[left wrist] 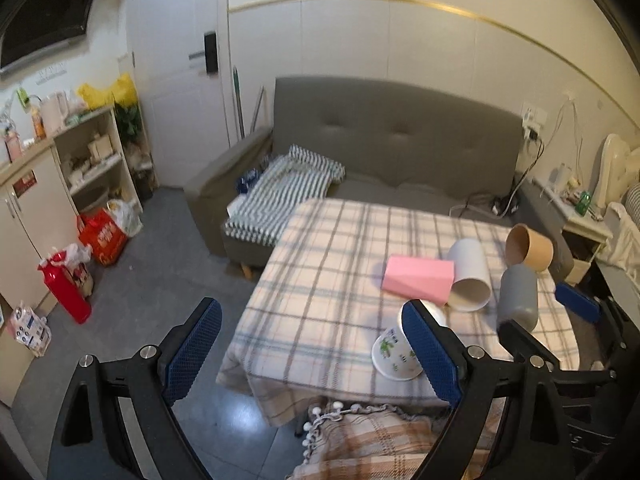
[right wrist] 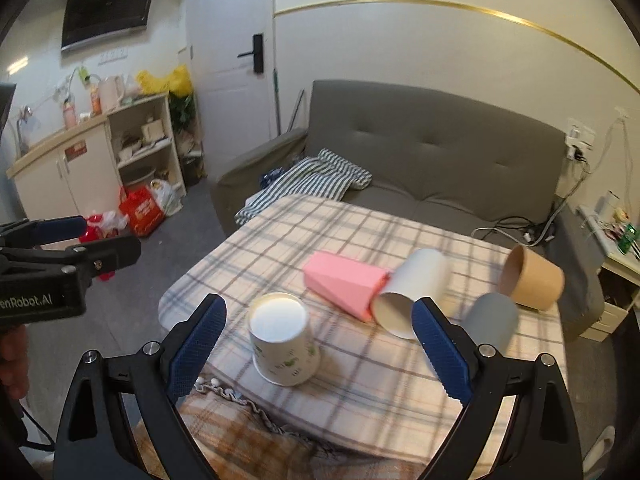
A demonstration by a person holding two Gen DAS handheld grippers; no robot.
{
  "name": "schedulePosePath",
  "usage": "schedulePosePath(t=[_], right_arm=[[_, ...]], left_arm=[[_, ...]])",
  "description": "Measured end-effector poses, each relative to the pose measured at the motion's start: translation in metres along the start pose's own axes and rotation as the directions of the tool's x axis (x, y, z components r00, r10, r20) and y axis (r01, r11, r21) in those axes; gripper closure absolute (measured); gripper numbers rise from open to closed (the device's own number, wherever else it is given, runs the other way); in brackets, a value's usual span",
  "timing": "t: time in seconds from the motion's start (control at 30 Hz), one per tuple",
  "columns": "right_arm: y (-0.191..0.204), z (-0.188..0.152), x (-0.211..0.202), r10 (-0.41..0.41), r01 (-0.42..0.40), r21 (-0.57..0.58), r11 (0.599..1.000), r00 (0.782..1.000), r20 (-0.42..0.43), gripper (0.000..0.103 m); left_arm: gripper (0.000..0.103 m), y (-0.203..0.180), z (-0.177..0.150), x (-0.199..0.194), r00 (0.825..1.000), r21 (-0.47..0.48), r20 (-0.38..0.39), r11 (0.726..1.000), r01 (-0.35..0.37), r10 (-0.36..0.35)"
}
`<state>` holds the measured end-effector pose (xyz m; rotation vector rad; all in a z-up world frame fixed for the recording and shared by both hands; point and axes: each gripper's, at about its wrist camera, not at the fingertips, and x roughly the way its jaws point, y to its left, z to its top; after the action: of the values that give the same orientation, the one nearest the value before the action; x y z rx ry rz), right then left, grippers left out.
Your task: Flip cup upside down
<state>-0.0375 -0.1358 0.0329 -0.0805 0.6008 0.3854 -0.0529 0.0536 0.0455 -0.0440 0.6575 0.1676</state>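
While both claws gape wide | printed paper cup [right wrist: 283,338] sits inverted, flat base up | plaid cloth [right wrist: 360,364]

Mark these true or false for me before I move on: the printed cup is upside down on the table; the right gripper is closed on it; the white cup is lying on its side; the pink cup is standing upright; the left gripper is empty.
1. The printed cup is upside down on the plaid tablecloth. True: its flat base faces up.
2. The right gripper is shut on it. False: its jaws are wide open, clear of the cup.
3. The white cup lies on its side. True.
4. The pink cup stands upright. False: it lies on its side against the white cup.
5. The left gripper is empty. True: open, holding nothing.
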Motion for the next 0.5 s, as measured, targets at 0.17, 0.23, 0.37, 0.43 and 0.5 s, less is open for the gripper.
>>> schedulePosePath(t=[0.17,0.23,0.37,0.43,0.5], right_arm=[[-0.018,-0.021,-0.026,-0.036,0.034,0.073,0.997,0.999,0.031,0.000],[-0.024,-0.028,-0.034,-0.042,0.038,0.102,0.994,0.998,0.037,0.000],[-0.031,-0.038,-0.044,-0.065,0.059,0.116,0.992,0.997,0.043,0.000],[-0.033,-0.041,-0.050,-0.057,0.050,0.125,0.991,0.997,0.056,0.000],[-0.035,-0.043,-0.055,-0.065,0.056,0.123,0.991,0.996,0.065,0.000]], left_arm=[[0.009,-0.019,-0.021,-0.014,0.997,0.015,0.073,1.000,-0.009,0.007],[0.007,-0.027,-0.030,-0.017,0.997,0.024,0.079,1.000,-0.005,0.003],[0.006,-0.037,-0.046,-0.028,0.991,0.035,0.126,0.998,-0.058,0.053],[0.006,-0.036,-0.050,-0.031,0.990,0.018,0.124,0.997,-0.070,0.067],[0.006,-0.036,-0.052,-0.030,0.995,0.012,0.092,0.999,-0.050,0.048]])
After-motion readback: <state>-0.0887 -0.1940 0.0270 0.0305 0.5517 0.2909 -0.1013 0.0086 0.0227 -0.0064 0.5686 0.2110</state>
